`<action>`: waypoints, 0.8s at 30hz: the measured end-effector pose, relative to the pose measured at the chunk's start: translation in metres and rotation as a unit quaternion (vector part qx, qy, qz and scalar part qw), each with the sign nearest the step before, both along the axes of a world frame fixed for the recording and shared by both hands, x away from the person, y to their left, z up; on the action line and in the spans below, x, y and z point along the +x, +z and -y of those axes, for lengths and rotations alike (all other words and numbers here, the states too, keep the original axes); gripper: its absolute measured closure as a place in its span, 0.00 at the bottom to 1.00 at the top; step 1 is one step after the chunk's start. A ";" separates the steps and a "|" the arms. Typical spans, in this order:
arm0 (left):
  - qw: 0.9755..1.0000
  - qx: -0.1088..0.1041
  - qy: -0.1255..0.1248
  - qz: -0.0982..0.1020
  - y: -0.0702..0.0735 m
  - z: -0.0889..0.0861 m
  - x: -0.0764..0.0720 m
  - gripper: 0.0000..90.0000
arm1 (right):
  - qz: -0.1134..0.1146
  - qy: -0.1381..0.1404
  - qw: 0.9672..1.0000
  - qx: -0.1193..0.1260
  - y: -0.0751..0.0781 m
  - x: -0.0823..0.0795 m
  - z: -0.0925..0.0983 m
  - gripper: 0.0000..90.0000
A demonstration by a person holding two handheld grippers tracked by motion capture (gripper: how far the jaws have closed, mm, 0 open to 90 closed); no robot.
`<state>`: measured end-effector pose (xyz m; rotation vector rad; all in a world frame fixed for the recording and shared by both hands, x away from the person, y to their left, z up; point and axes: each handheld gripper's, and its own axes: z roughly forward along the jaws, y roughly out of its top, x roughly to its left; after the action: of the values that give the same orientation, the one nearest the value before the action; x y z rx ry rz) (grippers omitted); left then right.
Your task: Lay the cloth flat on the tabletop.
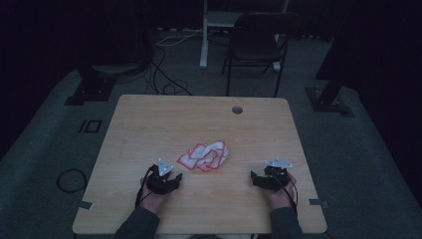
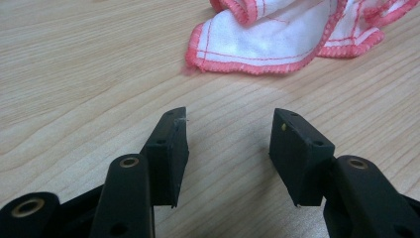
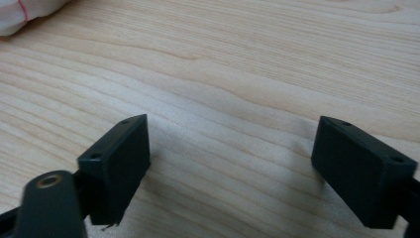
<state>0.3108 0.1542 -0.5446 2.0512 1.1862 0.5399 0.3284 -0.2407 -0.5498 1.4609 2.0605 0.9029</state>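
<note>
White cloth [image 1: 205, 156] edged in pink-red overlock stitching, with a thin red stitched line inside the hem. Pale wood-grain table [image 1: 149, 124] with wavy light-brown streaks and a dark grey round grommet [image 1: 237, 109] near the far edge. Black left gripper [image 1: 169, 183] and black right gripper [image 1: 258, 180], each topped with a light grey plate. Black folding chair [image 1: 259, 42] on grey carpet beyond.

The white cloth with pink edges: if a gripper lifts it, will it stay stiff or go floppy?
Probably floppy: the cloth lies crumpled in soft folds on the table. It looks thin, so likely light. Pushed, it would probably bunch up rather than roll.
</note>
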 end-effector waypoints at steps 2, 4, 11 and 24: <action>1.000 0.000 0.000 0.000 0.000 0.000 0.000 0.55 | 0.003 -0.001 1.000 0.001 0.000 0.000 0.000 0.24; 1.000 0.000 0.000 0.000 0.000 0.000 0.000 0.55 | 0.004 -0.003 1.000 0.001 0.000 0.000 0.000 0.25; 1.000 0.000 0.000 0.000 0.000 0.000 0.000 0.55 | 0.001 -0.002 1.000 0.000 0.001 0.001 -0.006 0.23; 1.000 -0.002 0.001 -0.001 0.000 -0.001 0.001 0.58 | -0.005 0.007 1.000 -0.001 0.003 0.003 -0.006 0.29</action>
<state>0.3113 0.1554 -0.5444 2.0469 1.1892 0.5363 0.3310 -0.2346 -0.5473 1.4553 2.0816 0.9009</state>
